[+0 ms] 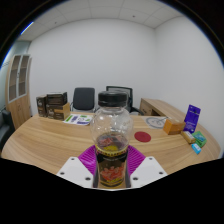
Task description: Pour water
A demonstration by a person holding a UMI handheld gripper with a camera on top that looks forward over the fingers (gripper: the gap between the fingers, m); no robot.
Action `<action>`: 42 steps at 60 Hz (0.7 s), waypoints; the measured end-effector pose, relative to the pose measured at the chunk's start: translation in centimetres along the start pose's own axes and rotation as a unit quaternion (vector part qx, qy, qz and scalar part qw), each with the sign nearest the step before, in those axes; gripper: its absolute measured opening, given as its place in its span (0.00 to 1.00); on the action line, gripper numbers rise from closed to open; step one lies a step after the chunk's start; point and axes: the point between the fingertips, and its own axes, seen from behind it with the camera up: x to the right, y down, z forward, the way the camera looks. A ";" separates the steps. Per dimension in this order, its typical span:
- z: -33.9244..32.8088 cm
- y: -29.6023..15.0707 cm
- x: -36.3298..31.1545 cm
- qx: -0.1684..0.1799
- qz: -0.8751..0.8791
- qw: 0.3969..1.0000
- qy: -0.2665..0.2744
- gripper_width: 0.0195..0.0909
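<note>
A clear plastic bottle (112, 135) with a black cap and a yellow-and-red label stands upright between my fingers, above a wooden table (50, 135). My gripper (112, 163) is shut on the bottle: both purple pads (87, 159) press against its labelled lower half. The bottle's upper part looks clear, and its liquid level cannot be read. Its base is hidden below the fingers. No cup or receiving vessel shows near the bottle.
Beyond the bottle lie a red round coaster (142, 134), an orange box (174, 126), a purple card (192, 117) and teal packets (197, 142) to the right. Dark boxes (52, 105) and papers (78, 119) sit left. Two office chairs (84, 98) stand behind the table.
</note>
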 end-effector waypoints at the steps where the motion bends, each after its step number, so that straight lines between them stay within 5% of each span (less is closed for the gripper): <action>1: 0.1 -0.5 -0.6 0.002 0.002 1.000 -0.008 0.23; 20: 4.8 -16.3 -10.1 0.068 0.280 0.937 -0.196 0.23; 31: 9.8 -22.3 -10.2 0.034 0.563 0.779 -0.273 0.23; 42: 15.6 -21.2 -8.0 -0.018 0.748 0.602 -0.279 0.23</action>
